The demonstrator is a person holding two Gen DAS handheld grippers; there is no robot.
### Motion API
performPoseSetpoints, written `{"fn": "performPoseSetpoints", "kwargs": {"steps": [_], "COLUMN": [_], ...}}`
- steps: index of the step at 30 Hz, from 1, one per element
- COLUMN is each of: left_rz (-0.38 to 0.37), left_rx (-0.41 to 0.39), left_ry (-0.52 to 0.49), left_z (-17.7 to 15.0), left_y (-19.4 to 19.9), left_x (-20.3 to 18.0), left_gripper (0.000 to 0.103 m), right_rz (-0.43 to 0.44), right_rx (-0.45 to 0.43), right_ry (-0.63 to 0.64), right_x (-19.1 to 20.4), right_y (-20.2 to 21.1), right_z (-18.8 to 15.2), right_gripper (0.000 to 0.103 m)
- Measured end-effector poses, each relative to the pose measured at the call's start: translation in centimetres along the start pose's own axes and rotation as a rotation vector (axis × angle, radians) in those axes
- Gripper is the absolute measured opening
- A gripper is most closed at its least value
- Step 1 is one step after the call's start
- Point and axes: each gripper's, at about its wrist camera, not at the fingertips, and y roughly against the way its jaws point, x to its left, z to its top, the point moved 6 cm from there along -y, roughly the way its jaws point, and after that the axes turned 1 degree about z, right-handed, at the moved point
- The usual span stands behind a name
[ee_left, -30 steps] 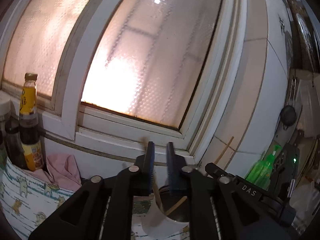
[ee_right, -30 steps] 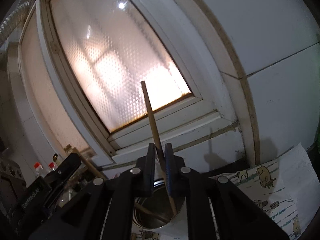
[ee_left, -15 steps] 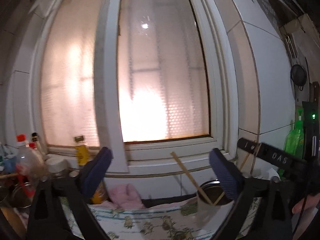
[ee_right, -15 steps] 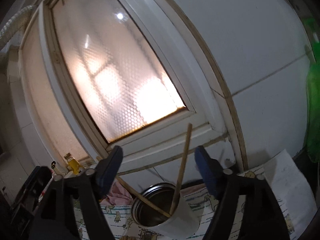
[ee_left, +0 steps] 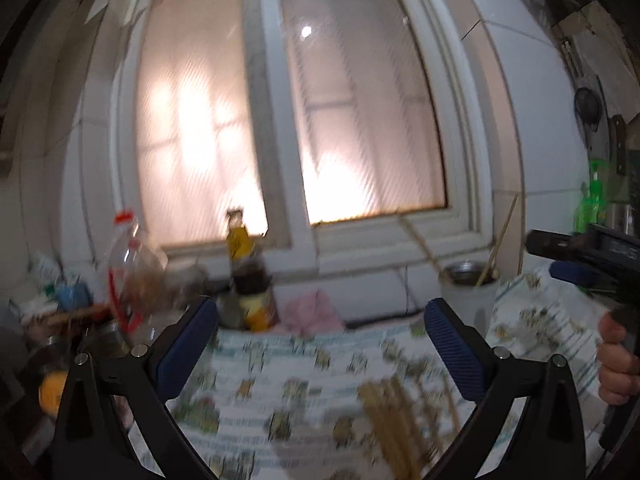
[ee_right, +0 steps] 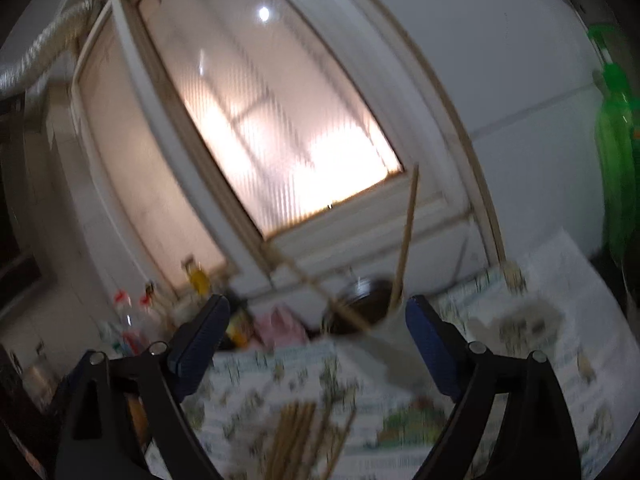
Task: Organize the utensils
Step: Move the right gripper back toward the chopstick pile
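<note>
A white cup with a steel rim (ee_left: 466,278) stands at the back of the patterned cloth (ee_left: 280,380), below the window. Two wooden chopsticks (ee_left: 420,242) lean in it; they also show in the right wrist view (ee_right: 404,248), in the cup (ee_right: 372,300). A blurred bundle of loose chopsticks (ee_left: 394,420) lies on the cloth near me, also in the right wrist view (ee_right: 296,436). My left gripper (ee_left: 320,344) is open and empty above the cloth. My right gripper (ee_right: 316,344) is open and empty, and shows at the right of the left wrist view (ee_left: 580,268).
Sauce bottles (ee_left: 248,276), a clear bottle with a red cap (ee_left: 128,264) and jars crowd the left of the counter. A pink rag (ee_left: 312,314) lies by the wall. A green bottle (ee_right: 616,160) stands at the right. The window frame (ee_left: 280,160) is behind.
Both grippers opened and let go of a chopstick each into the cup. Both have since pulled back and down, so the cup is farther and the loose chopsticks come into view.
</note>
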Motion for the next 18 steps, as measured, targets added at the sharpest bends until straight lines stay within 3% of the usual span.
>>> {"fn": "performPoseSetpoints", "kwargs": {"steps": [5,9,13,16,18], "left_rz": [-0.012,-0.072,-0.059,-0.135,-0.180], "left_rx": [0.077,0.208,0.283,0.350,0.384], "left_ry": [0.096,0.066,0.101,0.112,0.071], "left_z": [-5.2,-9.1,-12.0,-13.8,-14.3], "left_y": [1.2,0.4,0.2,-0.2,-0.5], "left_x": [2.2,1.5,1.8,1.5,0.7], "left_gripper": [0.103,0.103,0.103,0.102,0.094], "right_rz": [0.066,0.005,-0.049,-0.119,-0.145], "right_rx": [0.079,0.088,0.130,0.162,0.189], "right_ry": [-0.026,-0.038,-0.073,-0.043,-0.009], "right_x": [0.1,-0.6,-1.9,-2.5,-2.5], "right_y": [0.9,1.7,2.3,2.4,2.5], "right_z": [-4.7,-7.0,-8.4,-9.2,-9.8], "right_gripper": [0.089,0.089,0.089,0.089,0.089]}}
